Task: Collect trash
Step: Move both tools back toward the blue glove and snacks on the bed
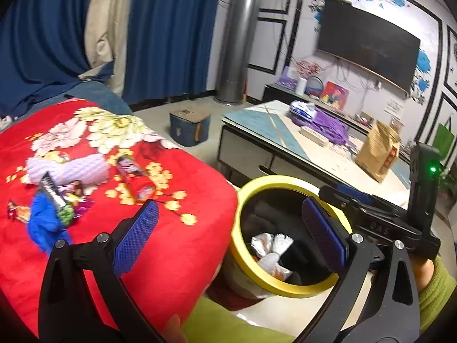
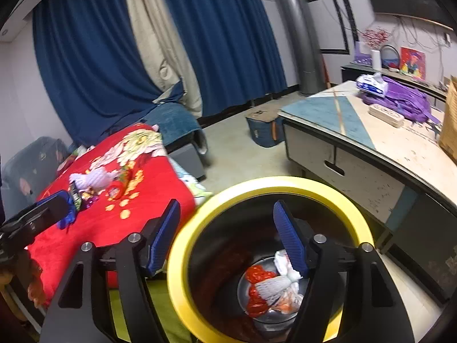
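Observation:
A yellow-rimmed trash bin (image 1: 245,197) stands beside the red flowered blanket (image 1: 177,245); it also shows in the right wrist view (image 2: 285,184). White and red wrappers (image 2: 274,288) lie at its bottom, also seen in the left wrist view (image 1: 271,250). Several wrappers (image 1: 65,197), a white foam net (image 1: 74,167) and a blue scrap (image 1: 45,225) lie on the blanket. My left gripper (image 1: 231,231) is open and empty, straddling the bin's near rim. My right gripper (image 2: 228,237) is open and empty above the bin's left rim.
A low coffee table (image 1: 288,131) with a purple bag (image 1: 328,127), a tissue pack (image 2: 371,83) and a brown paper bag (image 1: 380,150) stands right of the bin. A blue box (image 1: 188,125) sits on the floor. Blue curtains hang behind.

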`<state>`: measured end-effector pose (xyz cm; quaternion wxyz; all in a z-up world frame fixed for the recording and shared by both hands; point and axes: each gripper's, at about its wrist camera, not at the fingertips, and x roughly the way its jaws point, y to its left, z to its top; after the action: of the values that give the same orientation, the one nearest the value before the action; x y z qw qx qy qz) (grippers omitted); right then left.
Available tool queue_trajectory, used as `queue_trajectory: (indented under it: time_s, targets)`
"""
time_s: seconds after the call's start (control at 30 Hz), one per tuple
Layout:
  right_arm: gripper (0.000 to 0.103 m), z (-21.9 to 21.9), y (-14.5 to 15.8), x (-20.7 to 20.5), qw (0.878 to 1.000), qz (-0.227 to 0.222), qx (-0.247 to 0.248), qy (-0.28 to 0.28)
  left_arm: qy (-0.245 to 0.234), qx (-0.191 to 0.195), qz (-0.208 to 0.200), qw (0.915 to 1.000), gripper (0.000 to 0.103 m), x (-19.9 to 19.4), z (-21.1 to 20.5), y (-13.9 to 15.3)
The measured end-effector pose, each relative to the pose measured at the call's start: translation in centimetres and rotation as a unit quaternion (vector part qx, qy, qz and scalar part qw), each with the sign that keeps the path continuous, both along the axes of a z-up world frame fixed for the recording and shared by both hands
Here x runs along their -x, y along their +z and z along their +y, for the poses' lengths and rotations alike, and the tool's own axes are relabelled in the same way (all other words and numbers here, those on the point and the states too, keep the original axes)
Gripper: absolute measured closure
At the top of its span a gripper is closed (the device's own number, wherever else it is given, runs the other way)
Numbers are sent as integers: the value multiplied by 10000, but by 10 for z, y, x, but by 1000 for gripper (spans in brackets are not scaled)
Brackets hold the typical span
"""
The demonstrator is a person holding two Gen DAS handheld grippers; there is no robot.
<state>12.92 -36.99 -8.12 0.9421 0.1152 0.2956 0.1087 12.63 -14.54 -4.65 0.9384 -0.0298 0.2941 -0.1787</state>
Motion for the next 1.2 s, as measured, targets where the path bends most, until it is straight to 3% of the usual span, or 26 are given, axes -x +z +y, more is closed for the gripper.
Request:
queue_trajectory:
  time_s: [0.5, 0.63, 0.73, 1.2]
  targets:
    - [32, 84, 43, -2, 9935, -297, 390, 1030, 1083, 258, -550, 9923, 11, 19, 82, 23]
    - [32, 105, 49, -2, 9899, -359, 540, 1264, 1296, 352, -537, 9895, 11, 22, 100, 23]
    - [26, 117, 51, -2, 9879, -359, 566, 1398, 1485, 401, -519, 9867, 11, 24, 114, 23]
    - [25, 176, 55, -12, 9752, -295, 708, 2077, 2077, 593, -353, 9757, 11, 29, 161, 18]
